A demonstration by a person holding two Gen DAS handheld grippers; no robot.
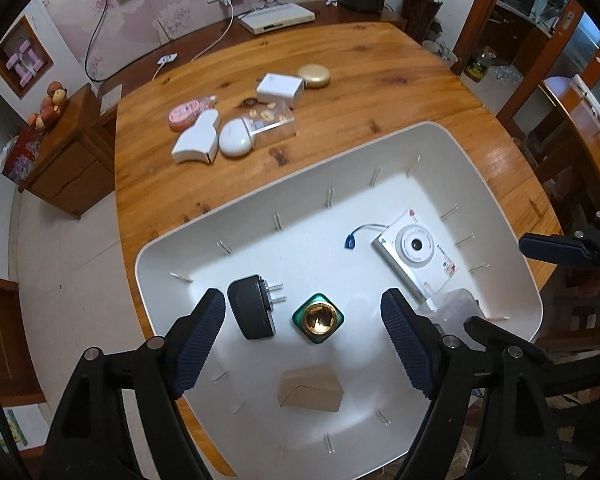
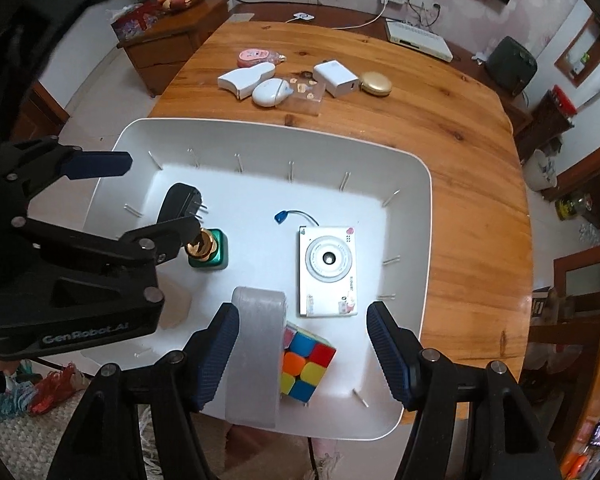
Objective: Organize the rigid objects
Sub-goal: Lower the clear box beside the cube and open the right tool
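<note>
A white bin (image 1: 496, 184) (image 2: 420, 216) sits on the wooden table. In it lie a black plug adapter (image 1: 251, 308) (image 2: 177, 202), a green bottle with a gold cap (image 1: 318, 318) (image 2: 208, 249), a white camera (image 1: 416, 252) (image 2: 328, 270), a tan box (image 1: 310, 388), a clear grey box (image 2: 258, 354) and a colour cube (image 2: 306, 364). My left gripper (image 1: 302, 344) is open above the bottle and adapter. My right gripper (image 2: 302, 354) is open around the grey box and cube, touching neither that I can see.
On the table beyond the bin lie a white shaped box (image 1: 196, 140), a white oval case (image 1: 236, 138), a pink case (image 1: 184, 116), a clear block (image 1: 272, 120), a white charger (image 1: 279, 88) and a gold compact (image 1: 314, 75). A wooden cabinet (image 1: 66, 156) stands left.
</note>
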